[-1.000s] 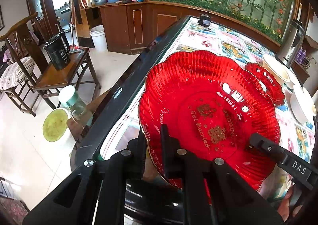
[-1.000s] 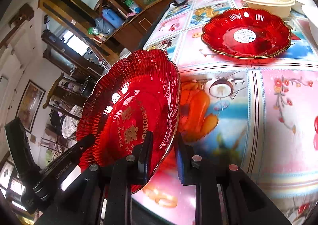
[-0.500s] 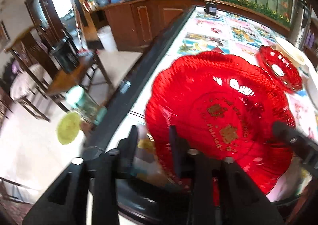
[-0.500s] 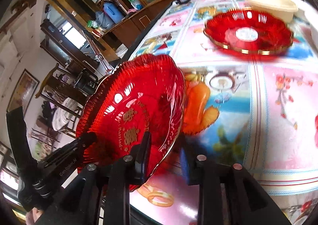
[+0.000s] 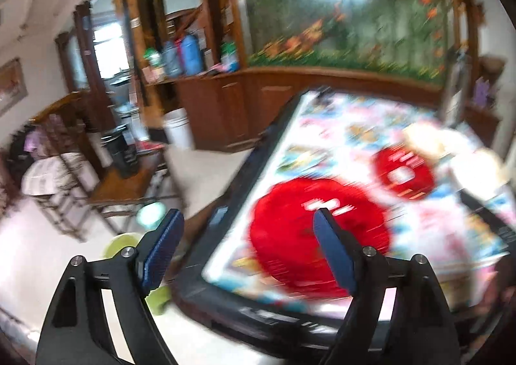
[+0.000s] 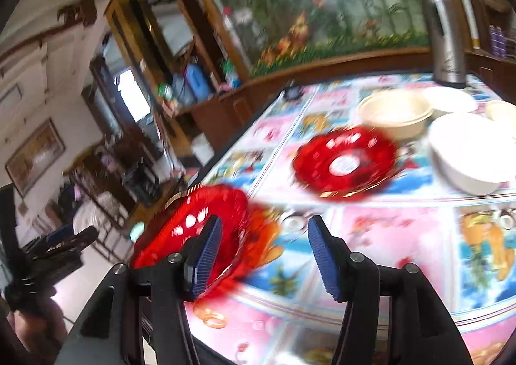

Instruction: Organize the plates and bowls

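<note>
A large red scalloped plate (image 5: 319, 232) lies near the table's near-left corner; it also shows in the right wrist view (image 6: 190, 226). A smaller red plate (image 6: 345, 165) with a white sticker sits further back, also seen in the left wrist view (image 5: 403, 174). My left gripper (image 5: 248, 248) is open and empty, raised back from the large plate. My right gripper (image 6: 262, 255) is open and empty, above the table just right of the large plate. Both views are motion-blurred.
A cream bowl (image 6: 395, 113) and white plates (image 6: 467, 152) stand at the back right, with a steel flask (image 6: 446, 39) behind. The table (image 6: 387, 236) has a cartoon-print cover and a dark edge (image 5: 232, 190). A chair and a side table (image 5: 125, 184) stand left.
Both grippers have opened and let go of the large red plate, which now rests on the table. Both have pulled back and up from it.
</note>
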`<act>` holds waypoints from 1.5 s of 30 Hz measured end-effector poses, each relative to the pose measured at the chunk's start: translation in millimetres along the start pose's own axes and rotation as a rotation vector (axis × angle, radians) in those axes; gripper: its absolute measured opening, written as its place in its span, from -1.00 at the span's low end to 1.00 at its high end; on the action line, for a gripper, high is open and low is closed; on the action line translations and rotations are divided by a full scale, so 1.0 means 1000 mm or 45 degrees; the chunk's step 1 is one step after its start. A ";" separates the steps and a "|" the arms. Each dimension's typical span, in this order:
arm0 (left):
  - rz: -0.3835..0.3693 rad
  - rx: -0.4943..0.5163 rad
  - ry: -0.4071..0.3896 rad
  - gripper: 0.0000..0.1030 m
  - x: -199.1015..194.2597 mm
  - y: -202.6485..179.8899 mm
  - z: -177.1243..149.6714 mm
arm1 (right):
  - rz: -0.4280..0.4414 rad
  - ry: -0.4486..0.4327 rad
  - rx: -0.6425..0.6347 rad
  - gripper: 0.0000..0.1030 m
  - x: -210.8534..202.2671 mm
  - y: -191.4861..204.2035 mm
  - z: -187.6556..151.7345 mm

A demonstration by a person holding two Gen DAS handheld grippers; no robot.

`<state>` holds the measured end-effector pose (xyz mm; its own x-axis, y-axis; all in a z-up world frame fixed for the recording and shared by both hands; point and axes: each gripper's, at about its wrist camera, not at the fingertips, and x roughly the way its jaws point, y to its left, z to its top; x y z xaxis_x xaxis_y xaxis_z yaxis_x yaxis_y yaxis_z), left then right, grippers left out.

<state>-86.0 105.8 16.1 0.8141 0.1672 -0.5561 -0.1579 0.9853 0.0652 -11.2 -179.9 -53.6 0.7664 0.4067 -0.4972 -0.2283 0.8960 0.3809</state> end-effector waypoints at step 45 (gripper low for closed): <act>-0.351 -0.233 0.834 0.68 0.269 -0.198 0.064 | -0.032 0.226 0.640 0.26 0.118 -0.158 0.065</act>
<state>200.0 -42.2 -93.2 0.3459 -0.1978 -0.9172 -0.1330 0.9573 -0.2566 153.8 -285.0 -121.8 0.6445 0.4490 -0.6189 0.1382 0.7277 0.6718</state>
